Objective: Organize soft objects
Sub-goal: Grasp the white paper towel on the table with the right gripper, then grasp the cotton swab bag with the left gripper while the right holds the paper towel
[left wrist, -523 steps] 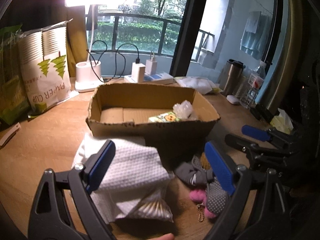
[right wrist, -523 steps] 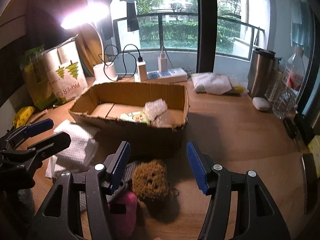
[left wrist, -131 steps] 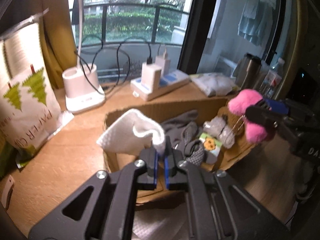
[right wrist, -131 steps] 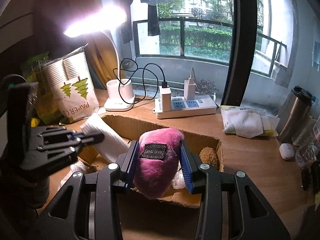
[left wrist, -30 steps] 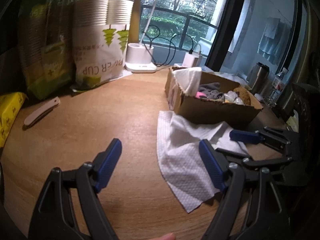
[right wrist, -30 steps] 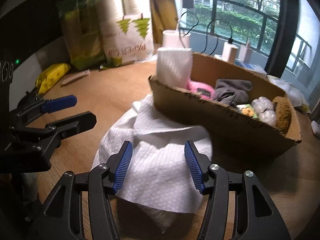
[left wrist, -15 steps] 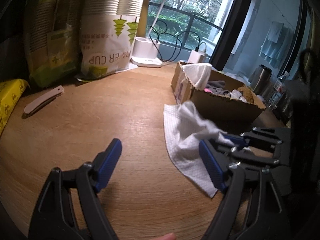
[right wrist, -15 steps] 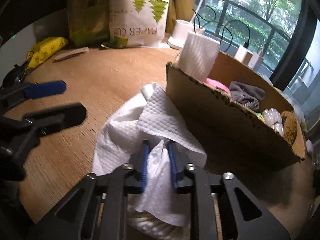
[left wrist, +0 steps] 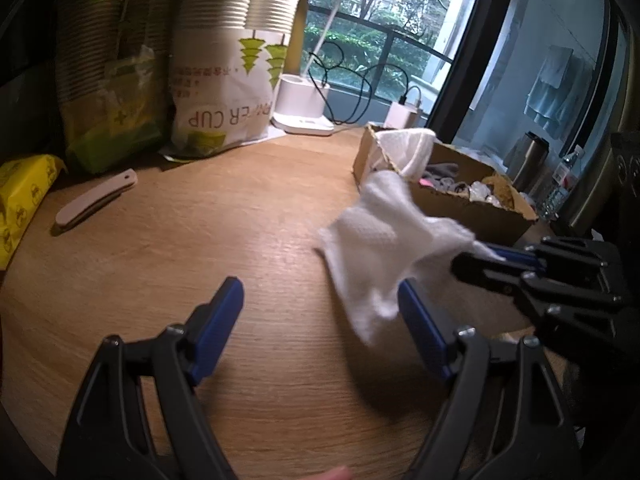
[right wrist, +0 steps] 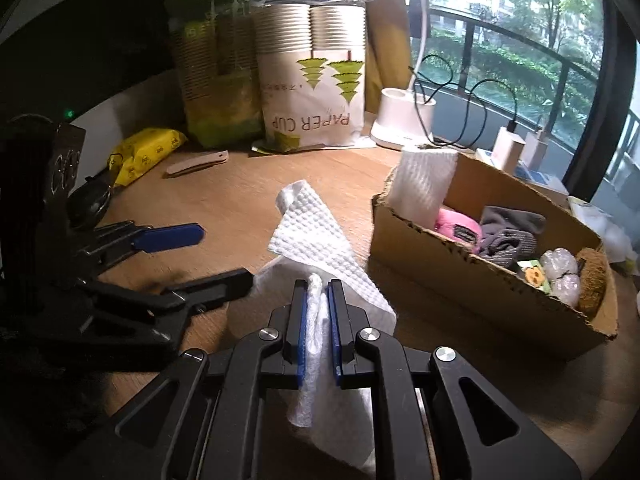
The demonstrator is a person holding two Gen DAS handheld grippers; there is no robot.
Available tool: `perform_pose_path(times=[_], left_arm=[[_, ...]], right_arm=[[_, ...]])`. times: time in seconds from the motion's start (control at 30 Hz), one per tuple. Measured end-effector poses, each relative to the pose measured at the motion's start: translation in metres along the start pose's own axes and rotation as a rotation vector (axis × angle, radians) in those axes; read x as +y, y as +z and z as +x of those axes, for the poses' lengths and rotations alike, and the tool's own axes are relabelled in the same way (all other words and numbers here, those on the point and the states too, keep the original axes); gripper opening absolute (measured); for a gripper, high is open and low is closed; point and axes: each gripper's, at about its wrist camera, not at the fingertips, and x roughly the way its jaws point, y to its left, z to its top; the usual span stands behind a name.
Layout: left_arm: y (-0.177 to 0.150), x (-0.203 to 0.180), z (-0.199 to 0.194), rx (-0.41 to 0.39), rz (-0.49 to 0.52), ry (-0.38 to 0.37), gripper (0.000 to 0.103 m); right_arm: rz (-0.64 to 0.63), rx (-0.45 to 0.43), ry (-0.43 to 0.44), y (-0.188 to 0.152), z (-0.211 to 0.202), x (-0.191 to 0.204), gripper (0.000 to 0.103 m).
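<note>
Half a second on, the white textured cloth has left the wooden table: where it lay half-draped on the surface, it now hangs in the air, one corner standing up above the right gripper and the rest trailing below. A second ago it was spread flat beside the box.

At far left, a yellow packet and a flat beige tool lie on the table in front of two bags of paper cups. The left gripper hovers low over bare wood with its blue-padded fingers spread wide, gripping nothing; in the right wrist view it sits to the left of the lifted cloth.

At centre, the right gripper's jaws are pinched nearly together on a bunched fold of the cloth, holding it clear of the table and just short of the cardboard box.

To the right, the box holds a rolled white cloth standing at its near-left corner, then a pink plush item, grey socks, clear wrapped bundles and a brown fuzzy item. A white lamp base with trailing cables stands behind.
</note>
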Motion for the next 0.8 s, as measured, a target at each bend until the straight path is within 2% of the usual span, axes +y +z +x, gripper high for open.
perform_pose_path(times=[0.27,0.53,0.8], left_arm=[[0.000,-0.014,0.000,0.003,0.026,-0.017,0.081],[-0.002,-0.057,0.009,0.032,0.091,-0.050,0.081],[-0.013,-0.106,0.029,0.102,0.175,-0.073,0.081]], right_arm=[[0.051,-0.047,-0.083,-0.007,-0.036,-0.031,0.008],[0.104,-0.071,-0.107,-0.033,-0.061,-0.057,0.008],[0.190,-0.101,-0.121,-0.069,-0.082,-0.094,0.008]])
